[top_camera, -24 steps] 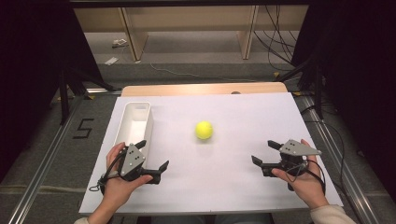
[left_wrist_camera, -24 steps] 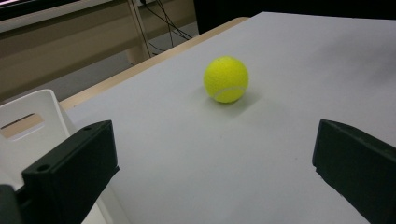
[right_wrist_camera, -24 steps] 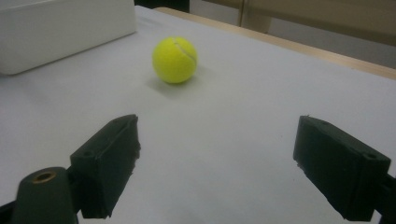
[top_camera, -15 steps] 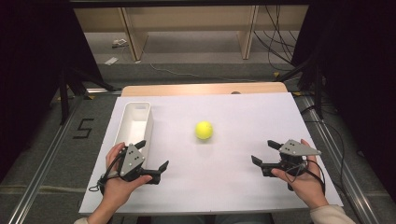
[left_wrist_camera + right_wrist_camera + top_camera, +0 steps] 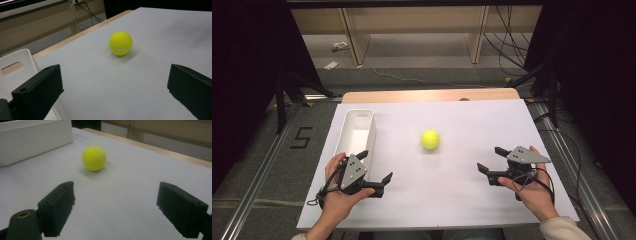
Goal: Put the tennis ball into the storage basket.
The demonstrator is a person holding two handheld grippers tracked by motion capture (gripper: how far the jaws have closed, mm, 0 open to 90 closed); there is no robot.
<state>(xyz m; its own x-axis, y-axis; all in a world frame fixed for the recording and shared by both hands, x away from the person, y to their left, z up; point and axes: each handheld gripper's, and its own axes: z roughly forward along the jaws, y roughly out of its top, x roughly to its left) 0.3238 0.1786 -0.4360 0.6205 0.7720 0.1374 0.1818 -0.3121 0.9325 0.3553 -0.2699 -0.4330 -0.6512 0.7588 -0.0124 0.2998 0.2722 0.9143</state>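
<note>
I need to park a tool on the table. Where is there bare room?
Bare sheet lies right of the ball out to the table's right edge, and along the near edge between the two open hand-held grippers. The left side is crowded: the bin sits just ahead of the left one.

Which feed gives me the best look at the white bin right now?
The high view: it shows the whole white bin, long and narrow, open top, lying left of the tennis ball. The left gripper view shows one end wall with its handle slot; the right gripper view shows one long side wall.
</note>
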